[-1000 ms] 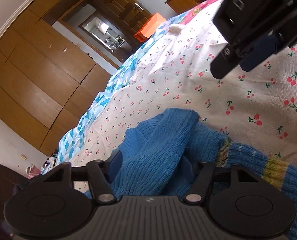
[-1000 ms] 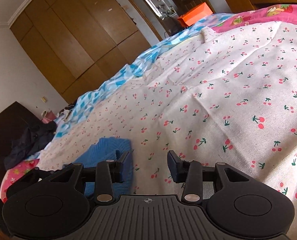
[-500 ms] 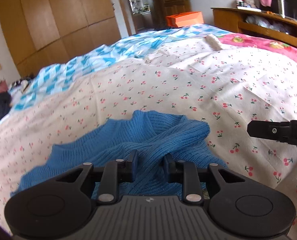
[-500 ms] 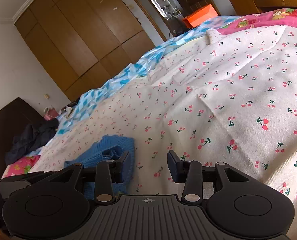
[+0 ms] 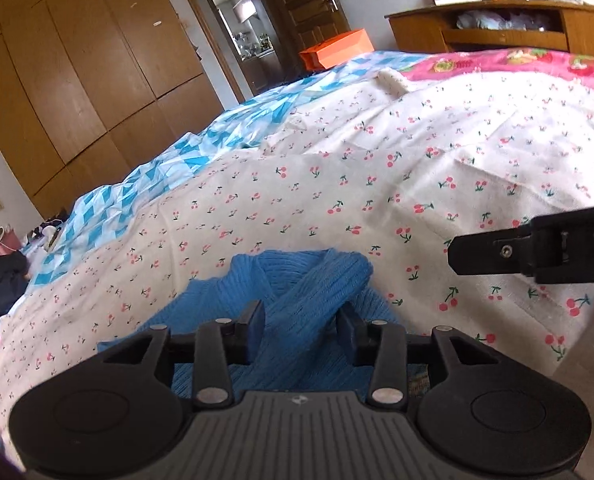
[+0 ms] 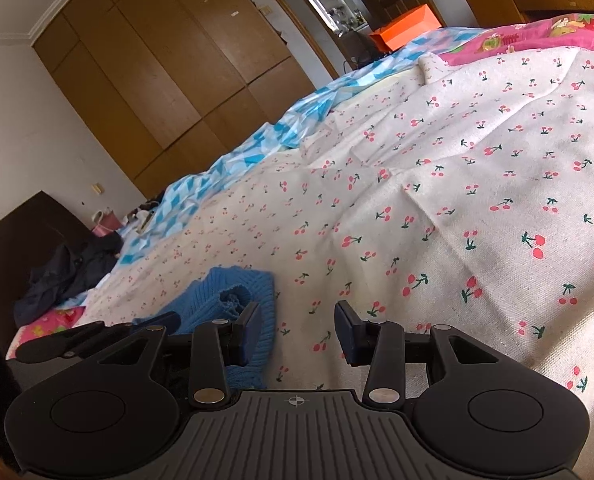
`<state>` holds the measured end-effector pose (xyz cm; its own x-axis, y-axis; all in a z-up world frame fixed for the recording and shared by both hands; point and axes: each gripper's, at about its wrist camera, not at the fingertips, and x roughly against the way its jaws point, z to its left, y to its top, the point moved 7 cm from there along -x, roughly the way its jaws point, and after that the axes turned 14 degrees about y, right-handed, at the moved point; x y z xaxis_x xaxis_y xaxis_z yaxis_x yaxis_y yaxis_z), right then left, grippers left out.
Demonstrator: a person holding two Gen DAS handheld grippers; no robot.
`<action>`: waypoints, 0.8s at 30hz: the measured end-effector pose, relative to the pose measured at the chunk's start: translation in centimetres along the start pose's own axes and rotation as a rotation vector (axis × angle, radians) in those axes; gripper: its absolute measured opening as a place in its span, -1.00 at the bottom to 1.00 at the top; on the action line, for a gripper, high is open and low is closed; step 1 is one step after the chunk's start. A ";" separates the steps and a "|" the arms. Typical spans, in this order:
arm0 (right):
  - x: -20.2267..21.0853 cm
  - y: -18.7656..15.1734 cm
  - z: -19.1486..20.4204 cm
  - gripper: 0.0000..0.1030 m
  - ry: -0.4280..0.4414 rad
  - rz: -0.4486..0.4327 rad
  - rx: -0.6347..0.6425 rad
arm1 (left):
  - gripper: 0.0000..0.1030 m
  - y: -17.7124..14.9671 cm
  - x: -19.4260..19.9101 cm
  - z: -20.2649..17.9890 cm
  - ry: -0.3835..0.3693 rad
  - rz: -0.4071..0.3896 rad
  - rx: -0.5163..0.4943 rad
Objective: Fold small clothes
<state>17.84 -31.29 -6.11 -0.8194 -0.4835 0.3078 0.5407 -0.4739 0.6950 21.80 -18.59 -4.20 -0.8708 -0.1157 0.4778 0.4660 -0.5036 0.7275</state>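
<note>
2 parted grippers, the left gripper (image 5: 300, 330) astride a sleeve fold of the blue ribbed knit sweater (image 5: 297, 292) on the cherry-print bedsheet (image 5: 417, 168) (right gripper (image 6: 296, 330) empty beside it), should probably pinch deep before lifting.

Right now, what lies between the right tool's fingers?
Only bare cherry-print sheet, in the right wrist view. The right tool is open, and the blue sweater lies beside its left finger, outside the gap.

wooden wardrobe (image 5: 77, 80) | open doorway (image 5: 245, 28) | wooden dresser (image 5: 497, 28) | daylight
</note>
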 end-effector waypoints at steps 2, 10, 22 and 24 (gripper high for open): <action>0.0 0.0 0.0 -0.21 0.005 0.000 0.000 | -0.13 -0.2 -0.7 -0.2 0.019 0.013 -0.005; 0.2 0.1 0.2 -0.21 0.025 -0.007 0.002 | -0.63 1.0 0.3 8.8 -0.028 0.105 0.389; -2.1 -3.7 9.4 -0.21 0.157 0.150 0.294 | -0.65 -8.7 6.3 35.4 0.128 0.084 1.073; -3.7 -5.5 12.8 -0.21 0.216 0.221 0.375 | -0.65 -10.5 7.2 38.4 0.167 0.064 1.109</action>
<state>15.51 -17.51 -2.77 -0.6132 -0.7030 0.3601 0.5588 -0.0638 0.8268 16.62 18.74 10.49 -0.8117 -0.2691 0.5185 0.3198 0.5380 0.7799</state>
